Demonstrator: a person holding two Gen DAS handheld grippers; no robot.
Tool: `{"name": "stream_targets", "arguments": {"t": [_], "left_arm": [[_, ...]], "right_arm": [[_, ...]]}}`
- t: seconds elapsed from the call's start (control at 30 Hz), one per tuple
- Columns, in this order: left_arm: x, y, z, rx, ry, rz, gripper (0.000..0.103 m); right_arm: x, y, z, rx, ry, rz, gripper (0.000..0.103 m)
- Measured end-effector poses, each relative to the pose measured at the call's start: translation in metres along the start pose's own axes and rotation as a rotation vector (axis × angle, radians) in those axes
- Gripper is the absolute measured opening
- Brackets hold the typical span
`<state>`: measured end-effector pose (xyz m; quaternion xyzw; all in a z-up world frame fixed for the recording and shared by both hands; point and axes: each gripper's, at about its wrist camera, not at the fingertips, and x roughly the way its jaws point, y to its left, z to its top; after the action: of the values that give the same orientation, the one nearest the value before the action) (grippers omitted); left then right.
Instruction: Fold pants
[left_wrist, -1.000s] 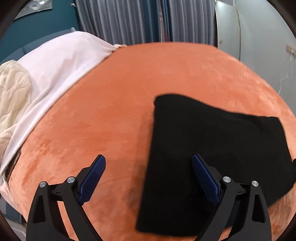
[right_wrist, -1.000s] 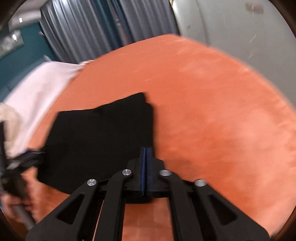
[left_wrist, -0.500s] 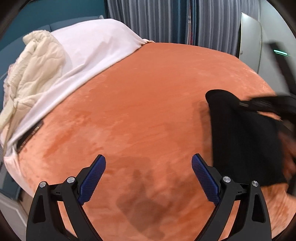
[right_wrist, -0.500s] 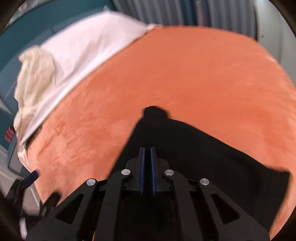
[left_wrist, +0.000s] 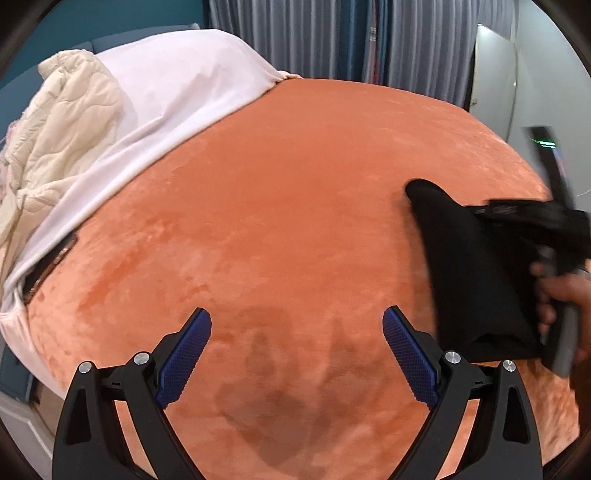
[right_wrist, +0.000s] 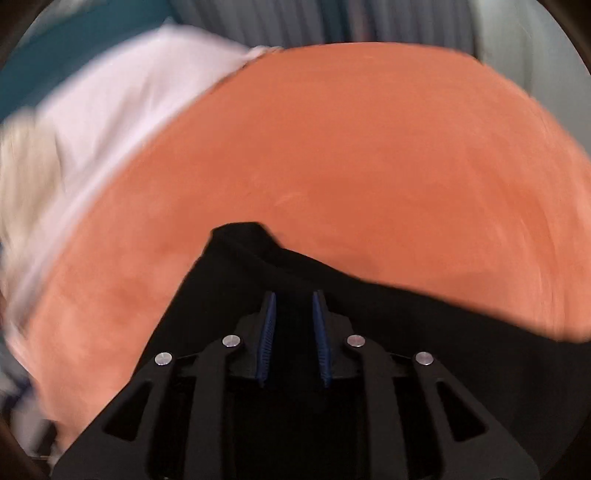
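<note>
The folded black pants (left_wrist: 476, 273) lay on the orange bed (left_wrist: 295, 221), at the right in the left view. Only there did the person's hand (left_wrist: 561, 295) show gripping the right tongs (right_wrist: 293, 306), whose jaws had just been opening, narrowly parted over the cloth. The left tongs (left_wrist: 295, 325) stood spread, empty.

A big bed (left_wrist: 280, 206) fills the view. It wears a soft orange cover (left_wrist: 295, 177), a bit fuzzy, with some darker patches near six o'clock. The black pants (left_wrist: 476, 273) lie folded on the orange cover at about three o'clock. A white sheet (left_wrist: 177, 85) lies across the bed from ten to eleven o'clock. A puffy cream blanket (left_wrist: 70, 122) sits bunched on top of the sheet at about ten o'clock. In the right wrist view the pants (right_wrist: 236, 295) lie at six o'clock.
</note>
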<state>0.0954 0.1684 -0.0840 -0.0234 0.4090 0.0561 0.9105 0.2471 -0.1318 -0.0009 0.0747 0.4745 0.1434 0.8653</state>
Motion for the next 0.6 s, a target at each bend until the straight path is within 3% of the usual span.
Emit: {"name": "stream_targets", "arguments": {"t": [0.13,0.17,0.2,0.23,0.3,0.37,0.43,0.5,0.53,0.6], "left_arm": [[-0.013,-0.016,-0.004,0.020,-0.018,-0.021,0.093],[-0.015,-0.023,-0.006,0.034,-0.019,-0.023,0.093],[-0.016,-0.028,-0.006,0.044,-0.016,-0.026,0.093],[-0.016,-0.036,-0.007,0.056,-0.012,-0.029,0.093],[-0.021,-0.051,-0.010,0.076,-0.008,-0.050,0.093],[-0.029,-0.068,-0.013,0.100,-0.017,-0.063,0.093],[-0.032,-0.081,-0.016,0.115,-0.018,-0.063,0.093],[-0.034,-0.096,-0.020,0.129,-0.006,-0.072,0.093],[-0.035,-0.100,-0.021,0.132,-0.004,-0.079,0.093],[-0.038,-0.107,-0.024,0.143,0.006,-0.088,0.093]], "right_arm": [[-0.086,-0.050,-0.034,0.104,-0.186,-0.025,0.020],[-0.093,-0.064,-0.041,0.120,-0.192,-0.063,0.020],[-0.095,-0.092,-0.057,0.136,-0.156,-0.162,0.020],[-0.089,-0.112,-0.066,0.145,-0.111,-0.199,0.010],[-0.110,-0.141,-0.088,0.265,-0.138,-0.070,0.006],[-0.146,-0.129,-0.098,0.228,-0.207,-0.123,0.013],[-0.167,-0.115,-0.107,0.174,-0.245,-0.072,0.013],[-0.162,-0.106,-0.121,0.112,-0.180,-0.035,0.012],[-0.150,-0.104,-0.130,0.068,-0.139,-0.088,0.010],[-0.140,-0.114,-0.145,0.056,-0.134,-0.158,0.033]]}}
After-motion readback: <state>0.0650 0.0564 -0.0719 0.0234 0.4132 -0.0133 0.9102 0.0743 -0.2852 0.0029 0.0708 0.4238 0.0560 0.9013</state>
